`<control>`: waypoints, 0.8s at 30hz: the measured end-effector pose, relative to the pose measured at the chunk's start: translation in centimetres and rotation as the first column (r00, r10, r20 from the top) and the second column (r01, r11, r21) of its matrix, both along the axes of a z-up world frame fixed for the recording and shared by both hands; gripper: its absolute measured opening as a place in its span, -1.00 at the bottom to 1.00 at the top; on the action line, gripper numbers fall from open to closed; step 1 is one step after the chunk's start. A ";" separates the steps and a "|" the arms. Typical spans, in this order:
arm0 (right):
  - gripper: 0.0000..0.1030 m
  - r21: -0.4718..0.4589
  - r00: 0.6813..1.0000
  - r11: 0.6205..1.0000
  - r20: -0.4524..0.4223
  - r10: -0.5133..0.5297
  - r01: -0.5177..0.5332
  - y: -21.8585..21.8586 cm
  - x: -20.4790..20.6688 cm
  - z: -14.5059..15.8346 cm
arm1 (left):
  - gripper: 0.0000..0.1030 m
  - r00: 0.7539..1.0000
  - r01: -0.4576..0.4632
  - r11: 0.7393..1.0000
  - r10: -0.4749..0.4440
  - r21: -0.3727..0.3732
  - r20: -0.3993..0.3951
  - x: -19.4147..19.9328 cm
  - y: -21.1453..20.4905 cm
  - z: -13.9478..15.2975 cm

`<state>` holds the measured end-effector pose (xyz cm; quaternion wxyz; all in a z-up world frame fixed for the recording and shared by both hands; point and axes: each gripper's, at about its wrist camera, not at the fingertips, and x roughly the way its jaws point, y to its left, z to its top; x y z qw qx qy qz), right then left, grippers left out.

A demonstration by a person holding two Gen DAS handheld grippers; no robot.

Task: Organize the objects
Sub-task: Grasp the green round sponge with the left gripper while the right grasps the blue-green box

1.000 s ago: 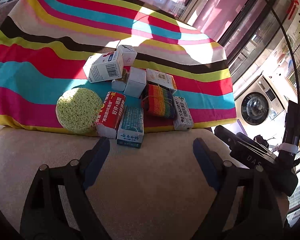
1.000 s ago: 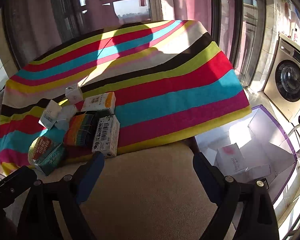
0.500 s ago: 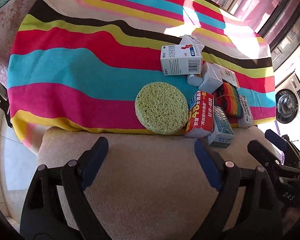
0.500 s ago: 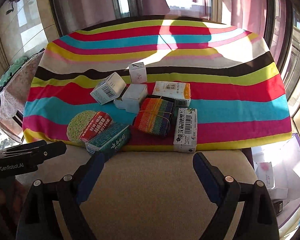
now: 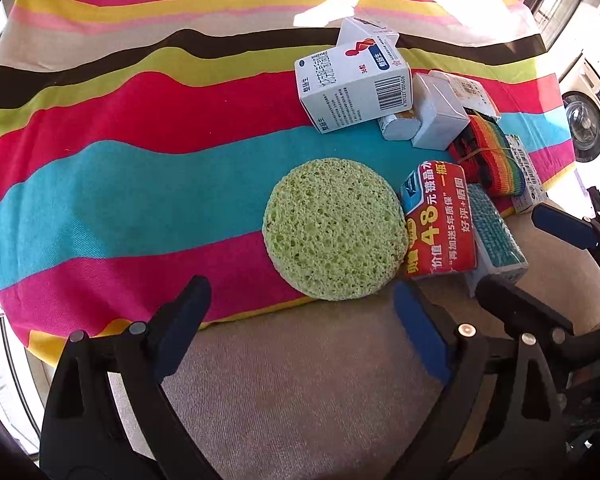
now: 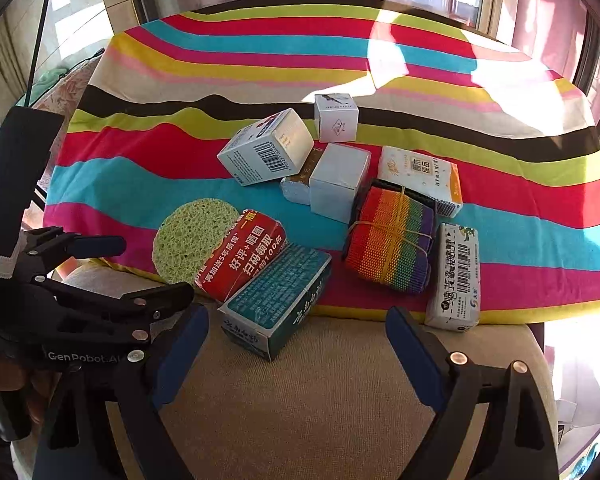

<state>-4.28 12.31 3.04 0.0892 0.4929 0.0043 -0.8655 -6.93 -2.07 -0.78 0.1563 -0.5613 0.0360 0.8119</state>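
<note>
A heap of small items lies on a striped cloth (image 5: 120,140): a round green sponge (image 5: 334,230), a red packet (image 5: 440,226), a teal box (image 6: 278,302), a rainbow strap roll (image 6: 394,242), a white-blue medicine box (image 5: 354,84) and several white boxes (image 6: 340,182). My left gripper (image 5: 300,304) is open and empty, just in front of the sponge. My right gripper (image 6: 296,334) is open and empty, just in front of the teal box. The left gripper also shows in the right wrist view (image 6: 120,272).
The cloth covers a beige cushioned seat (image 6: 300,400) whose bare front edge lies under both grippers. A washing machine (image 5: 588,112) stands far right. Windows and pink curtains (image 6: 540,0) are behind. A long white box (image 6: 458,276) lies at the cloth's front right.
Both grippers have moved closer to the heap. The left view has swung left and down onto the sponge; the right view has swung left from the floor boxes onto the heap.
</note>
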 end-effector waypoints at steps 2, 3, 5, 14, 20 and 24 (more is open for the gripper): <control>0.78 0.003 1.000 1.000 0.018 -0.026 0.026 0.5 -0.3 -0.3 | 0.83 1.000 0.018 1.000 -0.018 -0.013 0.002 0.0 0.5 -0.2; 0.78 0.013 0.999 0.999 0.018 -0.045 0.045 0.9 -0.2 -0.4 | 0.83 1.000 0.028 0.999 -0.028 -0.018 -0.002 0.0 0.8 -0.2; 0.78 0.037 0.996 0.996 0.012 -0.087 0.087 1.6 -0.2 -0.4 | 0.83 0.999 0.043 0.999 -0.044 -0.022 -0.011 0.0 1.2 -0.1; 0.78 0.022 0.994 0.994 -0.002 -0.107 0.107 3.1 -0.2 -0.3 | 0.83 0.998 0.053 0.998 -0.054 -0.032 -0.031 -1.5 2.1 -0.2; 0.76 0.038 0.999 0.998 -0.023 -0.043 0.044 2.0 -0.8 -0.4 | 0.69 0.996 0.062 0.997 -0.065 -0.042 -0.062 -1.1 1.9 0.0; 0.59 0.029 0.999 0.999 -0.025 -0.026 0.027 1.7 -1.1 -0.6 | 0.61 0.995 0.065 0.997 -0.068 -0.039 -0.072 -0.6 1.3 0.3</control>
